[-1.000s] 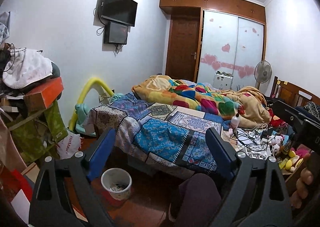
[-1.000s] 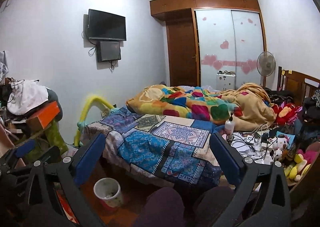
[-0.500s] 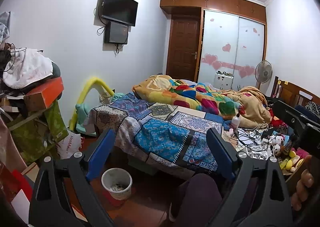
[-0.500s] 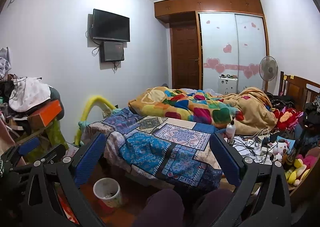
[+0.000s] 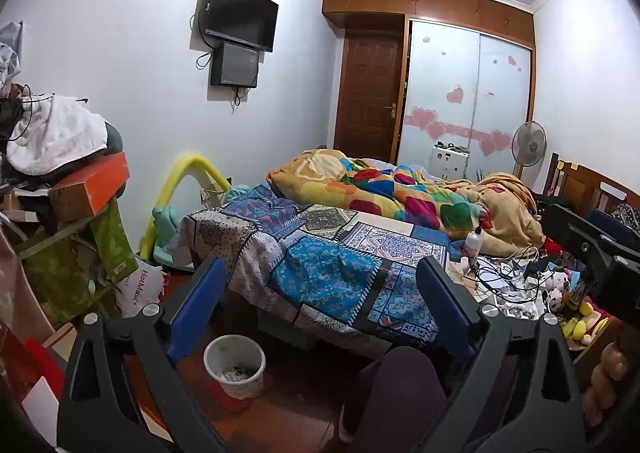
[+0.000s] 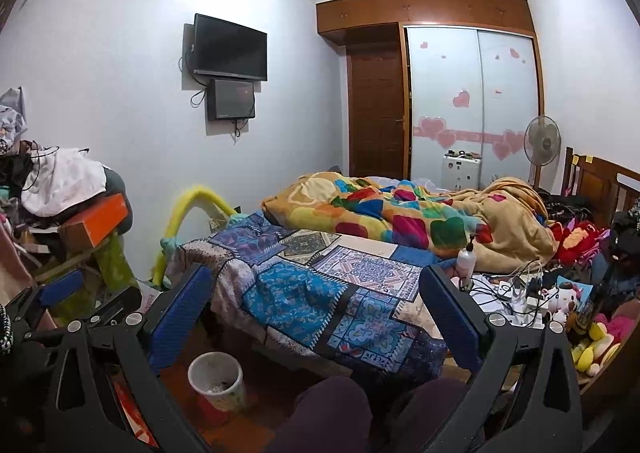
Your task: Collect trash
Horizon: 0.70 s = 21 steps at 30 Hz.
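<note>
Trash bin on the floor, just below and between the left tongs, scraps inside. Tongs gaping, nothing held. View barely shifted over the last second; bed sits the same ahead.

Right view: bin below the right tongs' left finger. Tongs spread wide, empty, tipped slightly upward since. No pickup under way, I judge.

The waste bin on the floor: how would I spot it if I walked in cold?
Find the bed with the blue patchwork cover. On the wooden floor by its near corner stands a small round waste bin, whitish, open-topped, with scraps at the bottom. It is the only bucket-shaped thing there; the clutter beside it is boxes and bags.
</note>
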Tool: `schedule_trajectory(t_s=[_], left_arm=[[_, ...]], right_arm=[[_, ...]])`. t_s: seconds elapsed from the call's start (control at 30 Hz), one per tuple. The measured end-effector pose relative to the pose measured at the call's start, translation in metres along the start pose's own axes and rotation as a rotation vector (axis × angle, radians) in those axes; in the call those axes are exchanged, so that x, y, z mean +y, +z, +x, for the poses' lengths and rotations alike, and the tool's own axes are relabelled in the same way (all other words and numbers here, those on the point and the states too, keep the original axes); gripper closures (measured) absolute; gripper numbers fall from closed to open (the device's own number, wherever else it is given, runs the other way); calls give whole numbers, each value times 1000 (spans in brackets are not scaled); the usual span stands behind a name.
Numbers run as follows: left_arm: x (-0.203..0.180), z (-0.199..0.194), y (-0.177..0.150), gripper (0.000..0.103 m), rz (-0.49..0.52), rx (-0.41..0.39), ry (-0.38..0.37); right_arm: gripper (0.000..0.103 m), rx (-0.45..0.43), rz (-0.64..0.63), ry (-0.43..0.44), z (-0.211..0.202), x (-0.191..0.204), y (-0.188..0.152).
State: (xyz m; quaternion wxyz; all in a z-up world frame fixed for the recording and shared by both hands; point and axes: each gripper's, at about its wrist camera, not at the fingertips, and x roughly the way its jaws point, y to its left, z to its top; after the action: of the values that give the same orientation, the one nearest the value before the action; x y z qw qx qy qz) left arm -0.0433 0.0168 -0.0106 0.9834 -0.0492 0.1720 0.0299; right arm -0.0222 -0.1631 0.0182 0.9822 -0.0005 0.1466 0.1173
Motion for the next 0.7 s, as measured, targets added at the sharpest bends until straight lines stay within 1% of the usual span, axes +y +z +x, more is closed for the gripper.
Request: schedule_trajectory(t_s=[0.3,0.7], left_arm=[[-8,-3,-3,4,8,-20,14],[-13,-7,3,3,-2,-39,7]], right_arm=[[0,4,1,8,0,-2,1],[0,3,0,12,0,-4,1]])
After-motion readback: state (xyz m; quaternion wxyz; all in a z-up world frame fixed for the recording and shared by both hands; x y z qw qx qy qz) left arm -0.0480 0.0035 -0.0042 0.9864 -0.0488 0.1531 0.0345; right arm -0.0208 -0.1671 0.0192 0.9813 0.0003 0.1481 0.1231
